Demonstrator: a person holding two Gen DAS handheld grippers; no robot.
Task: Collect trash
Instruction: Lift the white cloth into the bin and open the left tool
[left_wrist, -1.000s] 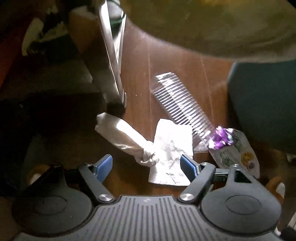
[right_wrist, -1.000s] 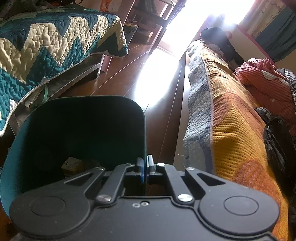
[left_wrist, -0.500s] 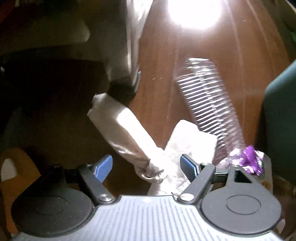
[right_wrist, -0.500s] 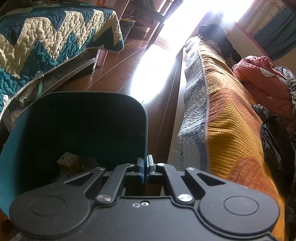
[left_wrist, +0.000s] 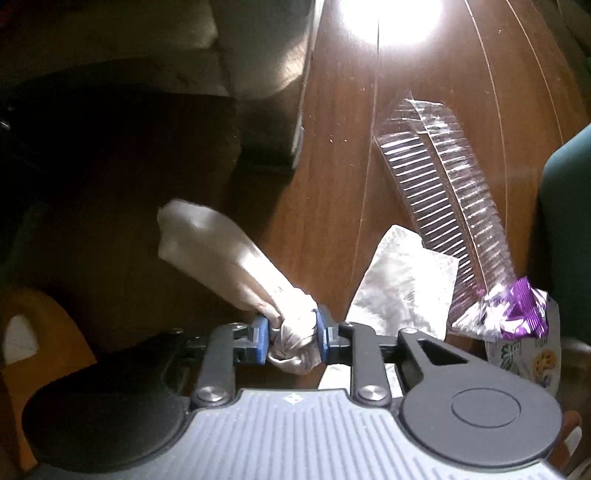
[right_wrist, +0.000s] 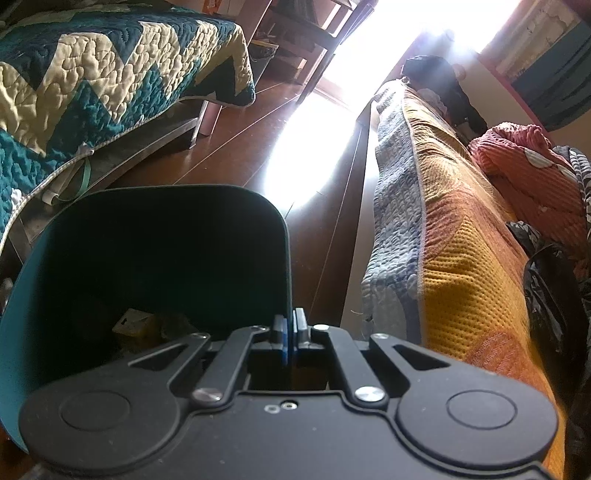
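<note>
The left gripper (left_wrist: 291, 332) is clamping the knotted end of a white tied bag (left_wrist: 229, 266), whose body is stretching away to the left over the wooden floor (left_wrist: 332, 147). Just right of it a crumpled white paper (left_wrist: 402, 291) is lying on the floor, touching a clear ribbed plastic tray (left_wrist: 447, 195), with a purple-topped snack wrapper (left_wrist: 524, 317) at the tray's near end. The right gripper (right_wrist: 290, 328) is pinching the rim of the teal trash bin (right_wrist: 155, 236), which is holding some yellow trash (right_wrist: 135, 325)
</note>
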